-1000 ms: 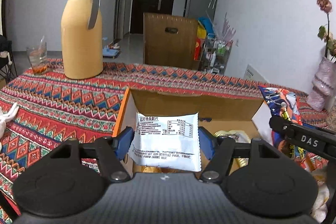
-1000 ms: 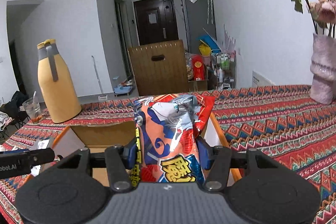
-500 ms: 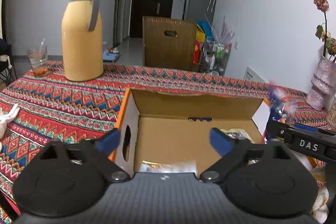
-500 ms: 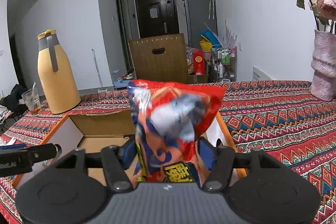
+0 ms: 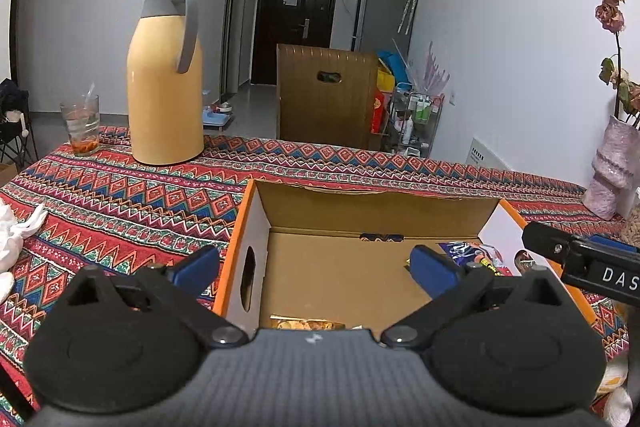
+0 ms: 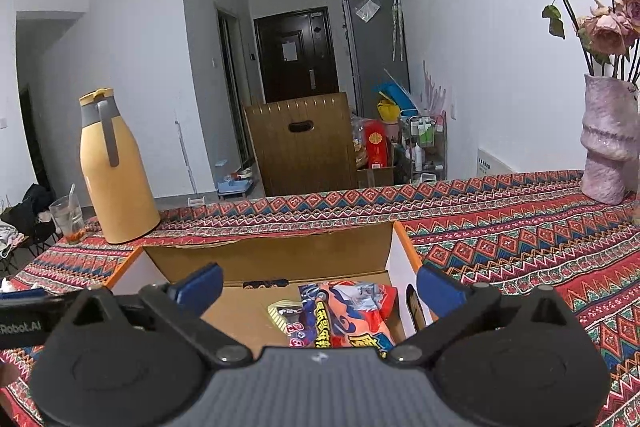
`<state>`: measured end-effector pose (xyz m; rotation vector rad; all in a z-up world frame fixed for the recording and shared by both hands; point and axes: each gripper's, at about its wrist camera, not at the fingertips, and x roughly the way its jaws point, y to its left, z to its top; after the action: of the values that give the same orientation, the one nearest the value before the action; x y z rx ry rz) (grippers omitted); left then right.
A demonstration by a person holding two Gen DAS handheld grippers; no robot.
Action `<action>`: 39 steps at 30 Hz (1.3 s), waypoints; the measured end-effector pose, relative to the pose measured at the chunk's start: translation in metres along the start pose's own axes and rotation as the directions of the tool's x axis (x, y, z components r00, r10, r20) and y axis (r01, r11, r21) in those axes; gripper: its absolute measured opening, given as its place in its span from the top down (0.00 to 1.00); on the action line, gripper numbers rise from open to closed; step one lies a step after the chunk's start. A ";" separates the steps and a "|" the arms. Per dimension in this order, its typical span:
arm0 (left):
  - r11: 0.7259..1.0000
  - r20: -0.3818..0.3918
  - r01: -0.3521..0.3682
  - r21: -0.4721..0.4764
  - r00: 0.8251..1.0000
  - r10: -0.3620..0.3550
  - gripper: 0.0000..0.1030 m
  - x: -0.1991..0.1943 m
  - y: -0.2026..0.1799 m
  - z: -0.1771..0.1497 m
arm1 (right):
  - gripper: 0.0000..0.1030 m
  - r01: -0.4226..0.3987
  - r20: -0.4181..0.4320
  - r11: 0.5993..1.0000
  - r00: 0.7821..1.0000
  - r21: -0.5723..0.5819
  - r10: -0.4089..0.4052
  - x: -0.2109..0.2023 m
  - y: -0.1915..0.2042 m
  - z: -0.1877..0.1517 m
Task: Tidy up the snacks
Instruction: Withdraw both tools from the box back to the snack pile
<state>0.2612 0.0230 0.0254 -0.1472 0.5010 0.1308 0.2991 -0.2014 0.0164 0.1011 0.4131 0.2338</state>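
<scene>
Orange-red snack bag [image 6: 352,311] lies inside the cardboard box [image 6: 272,255], at its right end against the white side wall, partly on top of a smaller purple packet [image 6: 298,327] and a pale striped one [image 6: 282,309]. Left wrist view shows that same bag [image 5: 476,255] at the box's right end, plus the edge of a yellowish packet [image 5: 306,324] at the near wall, mostly hidden by the gripper body. Right gripper [image 6: 318,285] has just been opening: jaws spread wide, nothing between them, bag released below. Left gripper [image 5: 314,267] also has just been opening, jaws fully apart and empty, hovering over the box's left half. So at least four packets are boxed. What's left: can't tell, no loose snacks clearly visible on the patterned tablecloth [image 6: 520,247]. Yellow thermos [image 5: 166,79], glass [image 5: 80,125] and vase [image 6: 608,143] sit well clear of the box.
</scene>
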 end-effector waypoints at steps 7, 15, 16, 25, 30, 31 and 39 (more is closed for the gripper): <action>1.000 0.019 -0.007 0.003 1.000 0.007 0.00 -0.017 -0.003 0.005 | 0.00 0.006 0.043 1.000 0.999 -0.006 -0.005 -0.016 0.002 0.007; 1.000 0.053 0.025 -0.006 0.998 -0.024 0.00 -0.048 -0.005 0.017 | 0.00 0.018 0.106 0.999 0.994 -0.040 -0.013 -0.050 0.011 0.020; 1.000 0.056 0.026 -0.006 0.998 -0.025 0.00 -0.053 -0.006 0.018 | 0.00 0.021 0.111 0.999 0.994 -0.042 -0.017 -0.054 0.012 0.020; 0.998 0.080 0.056 0.003 0.995 -0.056 0.00 -0.089 -0.002 0.009 | 0.00 0.045 0.112 0.998 0.993 -0.044 -0.040 -0.087 0.015 0.008; 0.998 0.077 0.061 0.016 0.995 -0.062 0.00 -0.104 0.003 -0.003 | 0.00 0.051 0.094 0.998 0.994 -0.043 -0.047 -0.106 0.017 -0.008; 0.998 0.077 0.061 0.020 0.995 -0.063 0.00 -0.107 0.003 -0.005 | 0.00 0.050 0.090 0.998 0.995 -0.040 -0.046 -0.110 0.017 -0.012; 0.997 0.031 0.062 0.037 0.998 -0.063 0.00 -0.116 0.013 -0.030 | 0.00 0.051 0.054 0.998 0.997 -0.040 -0.049 -0.131 0.016 -0.042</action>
<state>0.1442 0.0202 0.0540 -0.1253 0.4655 0.0630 0.1618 -0.2159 0.0311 0.0566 0.3575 0.1895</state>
